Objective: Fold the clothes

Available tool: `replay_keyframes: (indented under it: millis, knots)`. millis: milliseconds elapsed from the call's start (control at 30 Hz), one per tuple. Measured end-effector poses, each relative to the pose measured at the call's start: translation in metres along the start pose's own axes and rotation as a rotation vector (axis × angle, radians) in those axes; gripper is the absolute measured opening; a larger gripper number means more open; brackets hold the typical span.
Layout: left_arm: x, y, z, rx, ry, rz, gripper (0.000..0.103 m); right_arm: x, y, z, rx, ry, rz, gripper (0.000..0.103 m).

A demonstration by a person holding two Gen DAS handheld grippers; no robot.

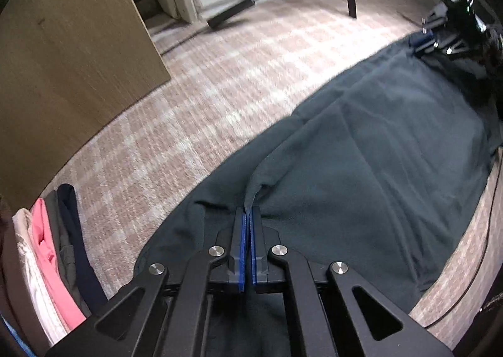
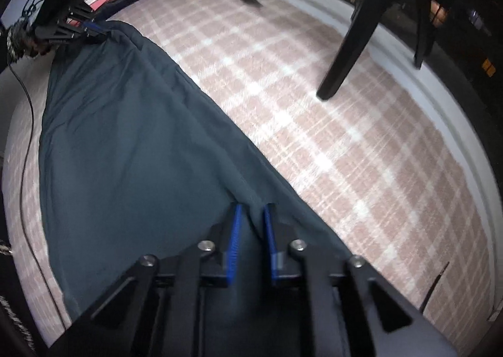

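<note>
Each wrist camera looks steeply down, close over opposite ends of the dark green garment (image 1: 361,152) (image 2: 125,137), sharing it and the checked carpet (image 1: 204,90) (image 2: 314,121).

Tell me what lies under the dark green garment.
The dark green garment lies spread on a pink plaid cover, which shows all around its edges. Whatever sits directly beneath the cloth is hidden. Both claws pinch its near edge.

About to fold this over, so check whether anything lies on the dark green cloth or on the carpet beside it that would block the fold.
Nothing visible does. The dark green garment lies bare on the pink checked carpet. The left gripper and right gripper pinch its far edge.
</note>
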State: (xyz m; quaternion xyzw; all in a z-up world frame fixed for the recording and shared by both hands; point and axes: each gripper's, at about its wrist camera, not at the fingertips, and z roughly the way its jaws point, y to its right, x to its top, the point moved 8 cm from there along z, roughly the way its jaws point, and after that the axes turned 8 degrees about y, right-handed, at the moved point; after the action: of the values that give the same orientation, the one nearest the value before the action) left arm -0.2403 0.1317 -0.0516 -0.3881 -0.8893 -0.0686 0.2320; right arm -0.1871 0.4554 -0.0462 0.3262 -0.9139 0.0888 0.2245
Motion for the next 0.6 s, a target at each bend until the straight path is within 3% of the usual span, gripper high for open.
replay_keyframes:
  millis: [300,467,533,600]
  knots:
    - [0.017,-0.014,-0.014,0.056,0.044,0.002,0.002,0.014,0.015,-0.022,-0.102,0.094,0.009,0.002]
    - [0.017,-0.033,0.006,0.107,-0.028,-0.044,0.014,0.006,0.013,0.003,-0.127,-0.019,-0.044,0.003]
    - [0.017,-0.038,-0.012,0.115,0.004,-0.060,0.015,0.009,0.011,0.000,-0.157,-0.021,-0.053,0.003]
    - [0.004,-0.049,-0.046,0.191,0.025,-0.111,0.017,0.009,0.012,-0.008,-0.179,-0.018,-0.033,0.005]
